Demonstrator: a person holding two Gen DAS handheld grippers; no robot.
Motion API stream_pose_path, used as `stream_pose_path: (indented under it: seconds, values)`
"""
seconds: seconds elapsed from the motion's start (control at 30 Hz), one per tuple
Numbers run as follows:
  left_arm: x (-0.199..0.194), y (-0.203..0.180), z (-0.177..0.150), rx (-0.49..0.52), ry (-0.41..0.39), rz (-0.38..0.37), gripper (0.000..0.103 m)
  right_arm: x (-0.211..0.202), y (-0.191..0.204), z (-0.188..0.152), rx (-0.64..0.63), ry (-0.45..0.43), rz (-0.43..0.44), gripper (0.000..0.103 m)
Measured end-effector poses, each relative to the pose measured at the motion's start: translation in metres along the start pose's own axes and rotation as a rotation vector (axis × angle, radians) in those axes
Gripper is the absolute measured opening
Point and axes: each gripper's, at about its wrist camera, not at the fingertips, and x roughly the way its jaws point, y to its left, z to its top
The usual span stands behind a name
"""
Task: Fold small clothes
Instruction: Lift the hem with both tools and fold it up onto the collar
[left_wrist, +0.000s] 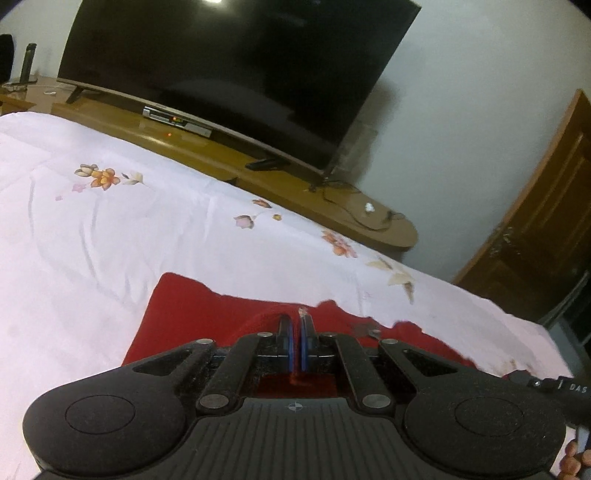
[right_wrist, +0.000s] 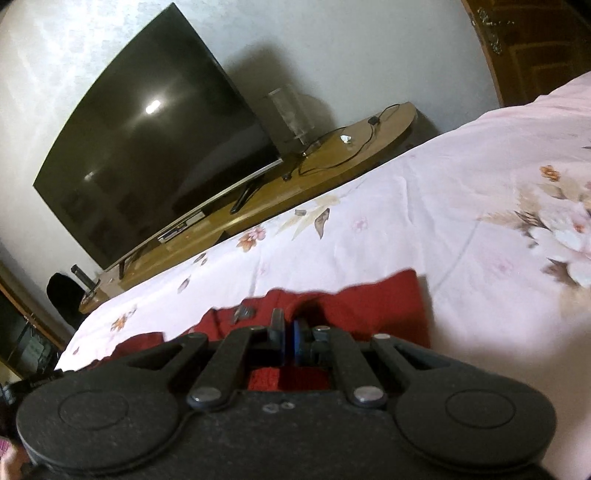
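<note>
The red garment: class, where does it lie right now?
In both wrist views the red garment lies on the pink floral bedspread, just ahead of each gripper's fingers, with the television beyond.

Red knit garment (left_wrist: 207, 317) is lying spread on the bed's pink floral sheet (left_wrist: 110, 229), far edge uneven and wavy. Ribbed texture is showing near the middle. In the right wrist view the same red garment (right_wrist: 373, 306) is lying partly flat, a dark rounded fold sitting mid-cloth.
</note>
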Motion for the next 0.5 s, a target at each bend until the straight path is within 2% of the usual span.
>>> stream_pose_path:
  seconds: [0.2, 0.3, 0.37, 0.4, 0.5]
  values:
    - [0.037, 0.005, 0.006, 0.005, 0.02, 0.053, 0.003, 0.04, -0.01, 0.014, -0.005, 0.022, -0.019, 0.005]
    - [0.06, 0.007, 0.01, 0.017, 0.065, 0.093, 0.004, 0.059, -0.02, 0.016, 0.014, 0.051, -0.046, 0.006]
    - [0.07, 0.008, 0.011, 0.017, 0.1, 0.124, 0.004, 0.07, -0.025, 0.014, 0.018, 0.076, -0.061, 0.009]
    - [0.074, 0.01, 0.012, 0.001, 0.12, 0.132, 0.004, 0.075, -0.027, 0.012, 0.027, 0.095, -0.074, 0.014]
    - [0.07, 0.014, 0.015, -0.035, 0.124, 0.128, 0.004, 0.078, -0.03, 0.01, 0.037, 0.111, -0.069, 0.02]
